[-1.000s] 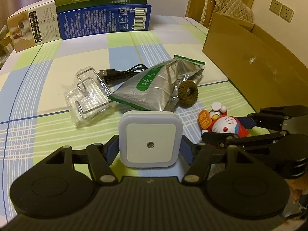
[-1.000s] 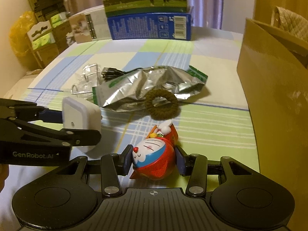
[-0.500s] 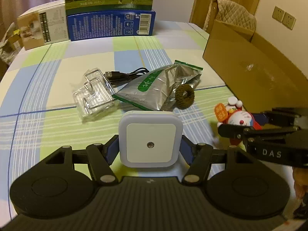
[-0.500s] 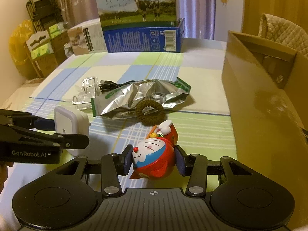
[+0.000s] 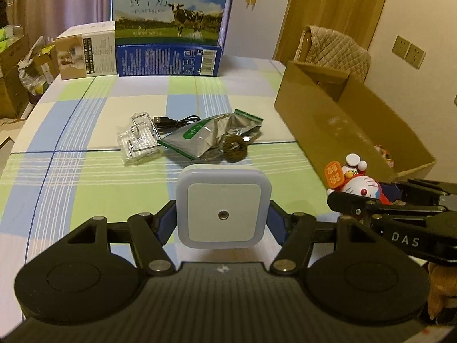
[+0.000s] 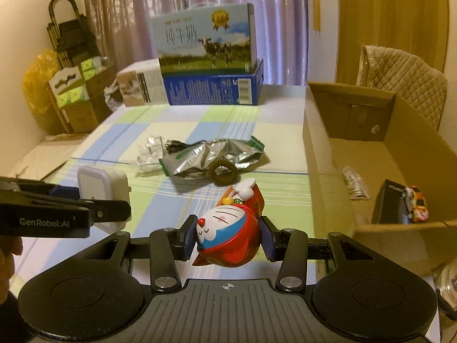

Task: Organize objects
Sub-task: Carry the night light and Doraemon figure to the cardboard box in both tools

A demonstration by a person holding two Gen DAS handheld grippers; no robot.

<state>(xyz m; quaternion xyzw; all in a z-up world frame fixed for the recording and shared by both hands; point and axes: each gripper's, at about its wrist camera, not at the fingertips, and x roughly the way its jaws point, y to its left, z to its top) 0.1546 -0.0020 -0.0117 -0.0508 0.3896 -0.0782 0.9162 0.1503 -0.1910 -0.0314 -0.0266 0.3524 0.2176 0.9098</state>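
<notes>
At the top centre of the left wrist view the milk carton point(image 5: 171, 5) reads "纯牛奶" with "PURE MILK" beneath, under a gold medal seal whose number is too small to read. At lower right, the right tongs point(image 5: 368, 197) carry "DAS" in pale letters. In the right wrist view, at middle left, the left tongs point(image 6: 94, 200) bear "GenRobot.AI".

My left gripper point(image 5: 223, 223) has the white night light point(image 5: 223, 205) pinched above the checked tablecloth point(image 5: 85, 188). Off right, the other gripper point(image 5: 368, 197) carries a Doraemon toy point(image 5: 358, 181), seemingly near the cardboard box point(image 5: 342, 125).
</notes>
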